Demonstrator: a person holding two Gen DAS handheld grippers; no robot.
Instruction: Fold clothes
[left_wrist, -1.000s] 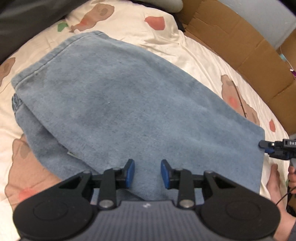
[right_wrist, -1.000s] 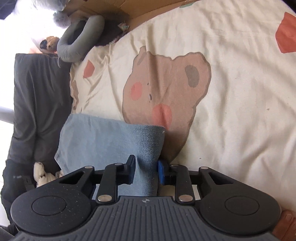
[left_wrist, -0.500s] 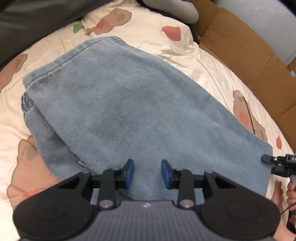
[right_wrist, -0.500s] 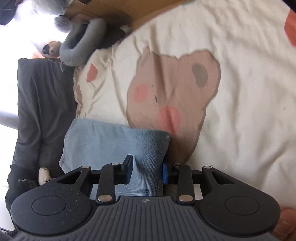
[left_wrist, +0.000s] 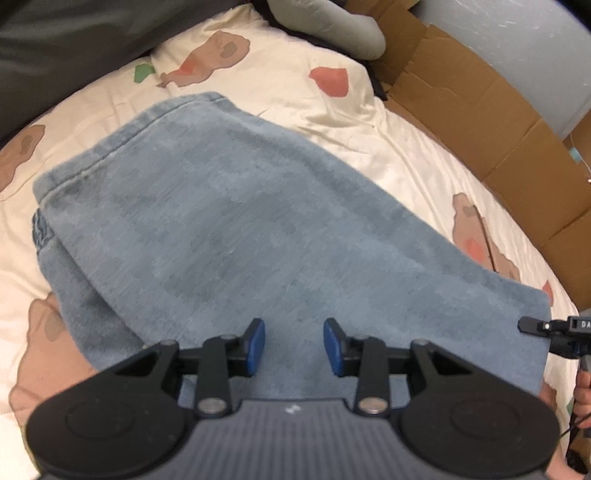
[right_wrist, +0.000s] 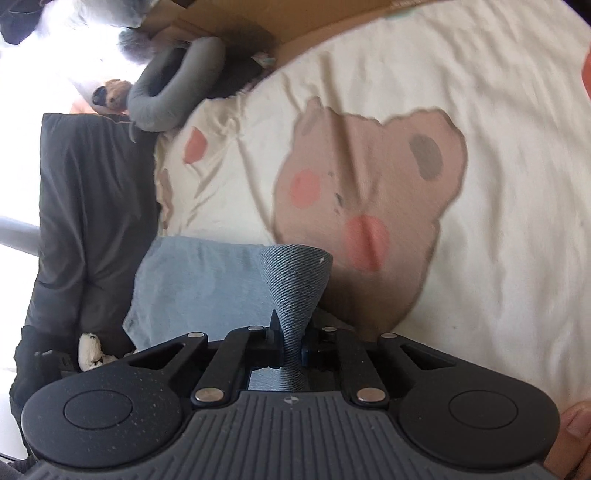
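Bear-print bed w/ denim garment ahead: my right gripper clamps its corner, left gripper spread, empty. Mid-fold; next, carry corner across.

home bedroom | bear-print bedsheet | cardboard box

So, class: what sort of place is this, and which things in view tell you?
Probably a bedroom at home: blue denim clothing lies on a bed sheet printed with cartoon bears, a grey pillow sits at its edge, and flattened cardboard lines one side.
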